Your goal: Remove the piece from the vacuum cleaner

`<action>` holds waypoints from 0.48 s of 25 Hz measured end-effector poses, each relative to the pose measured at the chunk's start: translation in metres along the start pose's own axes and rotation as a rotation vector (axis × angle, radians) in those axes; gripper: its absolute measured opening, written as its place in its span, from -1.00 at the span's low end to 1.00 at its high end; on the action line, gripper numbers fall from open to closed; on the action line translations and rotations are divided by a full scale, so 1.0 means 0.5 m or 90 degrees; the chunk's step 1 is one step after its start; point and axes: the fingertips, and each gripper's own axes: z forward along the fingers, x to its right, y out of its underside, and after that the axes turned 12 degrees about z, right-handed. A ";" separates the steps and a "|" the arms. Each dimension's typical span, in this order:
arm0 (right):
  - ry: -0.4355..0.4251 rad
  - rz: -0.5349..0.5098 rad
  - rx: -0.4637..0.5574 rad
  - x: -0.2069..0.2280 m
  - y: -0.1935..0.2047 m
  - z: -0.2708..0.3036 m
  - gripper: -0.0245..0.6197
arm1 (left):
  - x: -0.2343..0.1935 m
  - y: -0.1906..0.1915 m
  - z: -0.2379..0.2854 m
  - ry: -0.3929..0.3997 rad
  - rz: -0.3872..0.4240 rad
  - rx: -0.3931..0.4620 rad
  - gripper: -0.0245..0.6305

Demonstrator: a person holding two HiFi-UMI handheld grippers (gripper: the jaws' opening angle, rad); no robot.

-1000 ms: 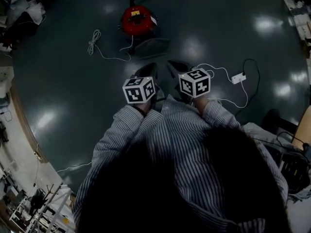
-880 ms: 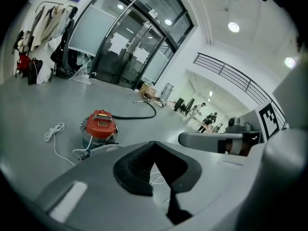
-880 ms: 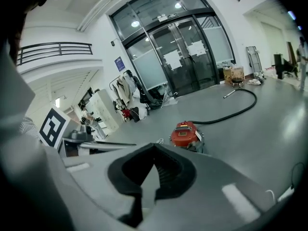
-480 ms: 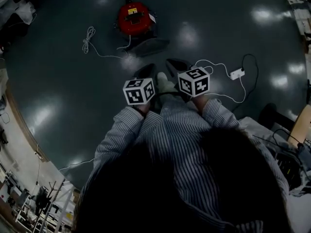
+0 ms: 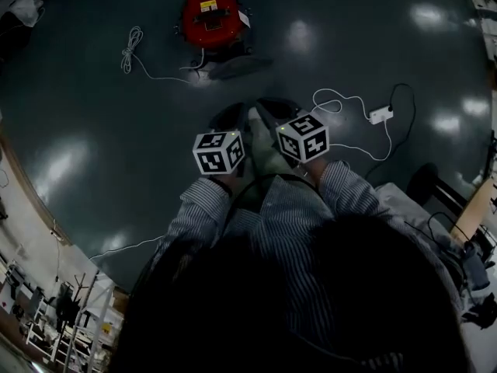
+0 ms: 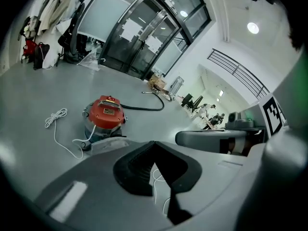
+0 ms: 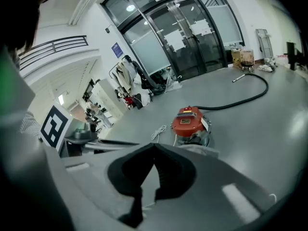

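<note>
The red canister vacuum cleaner (image 5: 210, 18) stands on the grey floor well ahead of me, also seen as the vacuum cleaner (image 6: 105, 114) and the vacuum cleaner (image 7: 190, 121). A flat grey nozzle piece (image 5: 233, 67) lies at its near side. A black hose (image 7: 240, 97) runs away behind it. My left gripper (image 5: 231, 118) and right gripper (image 5: 273, 109) hang side by side, short of the vacuum, both shut with nothing between the jaws. The left gripper (image 6: 154, 146) and right gripper (image 7: 154, 147) point toward the vacuum.
A coiled white cord (image 5: 128, 49) lies left of the vacuum. A white power strip (image 5: 380, 115) with white and black cables lies to the right. Racks and clutter line the room's left edge (image 5: 31, 317). Glass doors (image 7: 192, 32) stand beyond the vacuum.
Both grippers have sunk and edged forward together, still shut. The vacuum now sits higher in the head view, and a pale trouser leg shows between the grippers.
</note>
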 end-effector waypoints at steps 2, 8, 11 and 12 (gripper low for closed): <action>-0.007 -0.011 -0.010 0.014 0.008 0.024 -0.92 | -0.012 0.011 0.025 0.002 0.014 -0.010 -0.91; -0.009 -0.021 -0.023 0.089 0.016 0.105 -0.92 | -0.069 0.036 0.107 0.006 -0.003 0.001 -0.91; -0.004 -0.029 -0.029 0.133 0.023 0.154 -0.92 | -0.114 0.060 0.150 -0.004 -0.004 -0.002 -0.91; -0.001 -0.034 -0.032 0.149 0.028 0.173 -0.92 | -0.131 0.069 0.165 -0.006 -0.001 -0.003 -0.91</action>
